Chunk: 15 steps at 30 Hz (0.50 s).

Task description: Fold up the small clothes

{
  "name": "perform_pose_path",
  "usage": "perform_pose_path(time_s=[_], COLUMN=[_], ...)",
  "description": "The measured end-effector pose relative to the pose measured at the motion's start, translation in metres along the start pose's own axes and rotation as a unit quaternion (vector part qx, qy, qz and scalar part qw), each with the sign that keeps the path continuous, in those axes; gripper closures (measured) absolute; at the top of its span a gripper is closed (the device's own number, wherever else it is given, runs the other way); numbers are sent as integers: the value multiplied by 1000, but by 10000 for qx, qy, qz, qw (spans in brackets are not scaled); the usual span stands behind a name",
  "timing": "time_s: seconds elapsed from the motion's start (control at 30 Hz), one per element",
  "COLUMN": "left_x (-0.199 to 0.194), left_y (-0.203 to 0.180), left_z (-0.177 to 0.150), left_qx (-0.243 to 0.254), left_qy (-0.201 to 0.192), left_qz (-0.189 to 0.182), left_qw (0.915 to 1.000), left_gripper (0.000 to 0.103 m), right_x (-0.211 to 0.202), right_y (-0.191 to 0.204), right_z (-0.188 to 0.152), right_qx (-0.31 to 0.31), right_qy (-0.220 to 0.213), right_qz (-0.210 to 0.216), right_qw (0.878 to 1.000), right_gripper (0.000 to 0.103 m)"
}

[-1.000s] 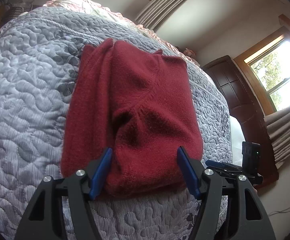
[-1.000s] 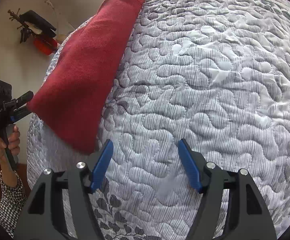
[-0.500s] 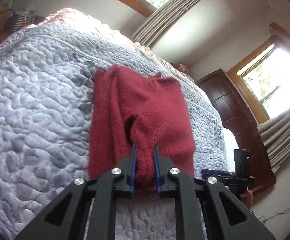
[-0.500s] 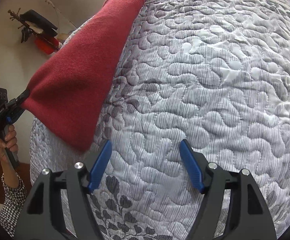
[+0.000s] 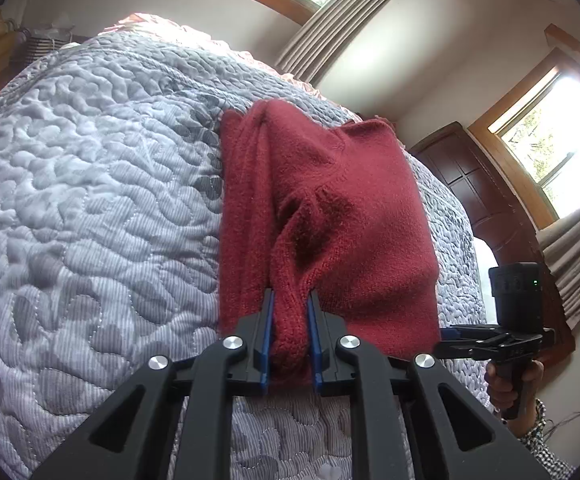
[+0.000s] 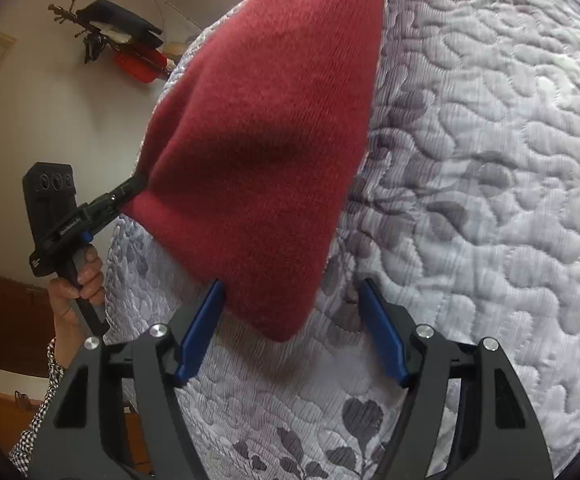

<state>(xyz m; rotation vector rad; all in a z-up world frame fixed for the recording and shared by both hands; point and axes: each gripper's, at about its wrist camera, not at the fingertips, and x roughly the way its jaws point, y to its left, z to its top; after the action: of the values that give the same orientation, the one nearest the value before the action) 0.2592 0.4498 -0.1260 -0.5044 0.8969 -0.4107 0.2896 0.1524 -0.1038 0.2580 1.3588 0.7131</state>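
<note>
A dark red knit sweater (image 5: pixel 350 200), folded lengthwise, lies on a grey quilted bedspread (image 5: pixel 89 200). My left gripper (image 5: pixel 290 312) is shut on a bunched fold at the sweater's near edge. In the right wrist view that corner of the sweater (image 6: pixel 269 120) is raised off the bedspread (image 6: pixel 490 160), pinched by the left gripper (image 6: pixel 129 188). The other near corner hangs down between the blue fingers of my right gripper (image 6: pixel 290 292), which is open and holds nothing. The right gripper (image 5: pixel 450 338) also shows beside the sweater's right edge.
The bed's edge runs just below the sweater's near end. A dark wooden door (image 5: pixel 482 184) and curtains (image 5: pixel 330 32) stand beyond the bed. A hand (image 6: pixel 77 280) in a checked sleeve holds the left gripper. A black and red object (image 6: pixel 129 52) sits by the wall.
My left gripper went from open around the sweater's near edge to shut on it and raised that corner. The right gripper came closer to the other near corner and stays open.
</note>
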Motion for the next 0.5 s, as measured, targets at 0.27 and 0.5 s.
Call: perform_pose_path(time_s=[0.27,0.5], left_x=[-3,10], left_y=[-10,9], left_z=[-4,-14], left_qx=[434,89], left_qy=[-34,3], left_qz=[112,-205], left_qw=[9990,9997], left_gripper=[87,77], right_x=[-3,17], right_y=[24,14], right_z=[-1,1], right_qx=[-417,-399], right_qy=[-14,291], right_qz=[-438,-670], right_qw=[9982,9965], right_gripper=[82,69])
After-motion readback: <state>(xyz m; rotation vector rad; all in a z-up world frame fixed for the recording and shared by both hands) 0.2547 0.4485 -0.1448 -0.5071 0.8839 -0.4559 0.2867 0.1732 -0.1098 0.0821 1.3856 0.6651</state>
